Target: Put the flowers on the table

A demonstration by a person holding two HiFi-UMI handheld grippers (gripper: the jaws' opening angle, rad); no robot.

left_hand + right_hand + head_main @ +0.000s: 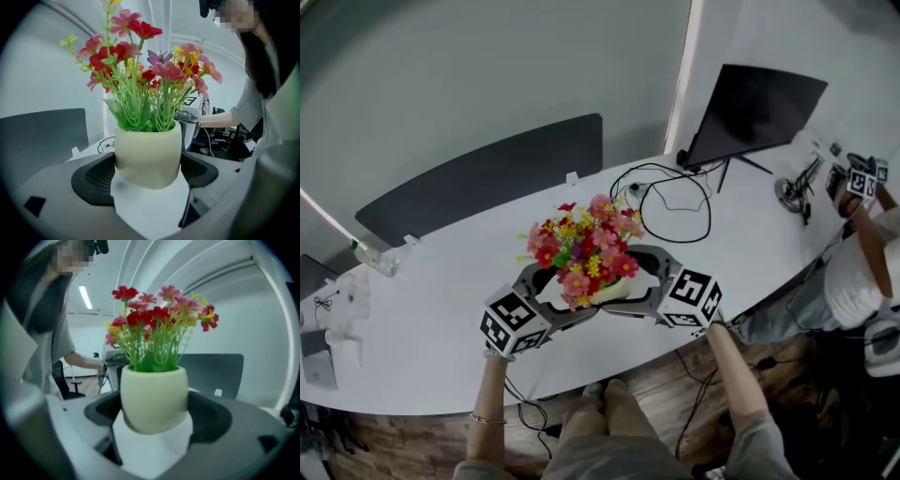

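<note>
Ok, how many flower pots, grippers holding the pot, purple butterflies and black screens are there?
flower pot: 1
grippers holding it, left gripper and right gripper: 2
purple butterfly: 1
black screen: 1
Total: 5

L gripper (572, 292) & R gripper (623, 281) are both showing matte grey plastic bodies w/ wide curved jaws, each lined inside w/ black dotted-texture pads (101, 178). Each is carrying a marker cube, L cube (514, 323) & R cube (692, 298), w/ blk square patterns on white faces. Person is wearing a thin bracelet (487, 419) on L wrist, a grey sleeve (759, 450) on R upper arm, & grey-brown trousers (600, 450).
</note>
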